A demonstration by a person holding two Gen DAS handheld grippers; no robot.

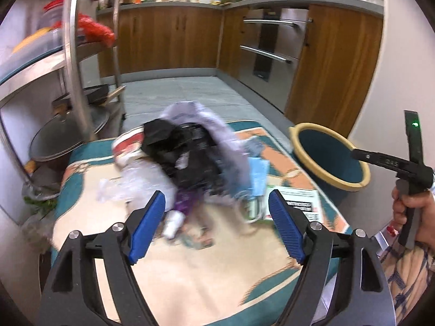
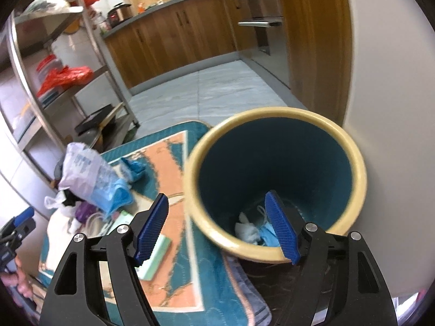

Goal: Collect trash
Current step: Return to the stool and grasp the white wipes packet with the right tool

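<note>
While both hand-held grippers gape empty, the left [image 1: 217,212] faces the trash pile [image 1: 190,160] on the mat [image 1: 190,271], the right [image 2: 217,228] straddles the bin rim [image 2: 206,231], bin [image 1: 330,157] at the pile's 3 o'clock.

No legible text in either view. White printed card [image 1: 299,202] on mat: dark print block, blurred, unreadable. Pale purple bag [image 2: 87,167]: rows of blue print, unreadable. Raised marking on the right gripper's black handle [image 1: 391,163]: indistinct.

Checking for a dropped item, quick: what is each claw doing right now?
Left claw: open, holding nothing, aimed at the trash pile.
Right claw: open, holding nothing, over the bin.
</note>
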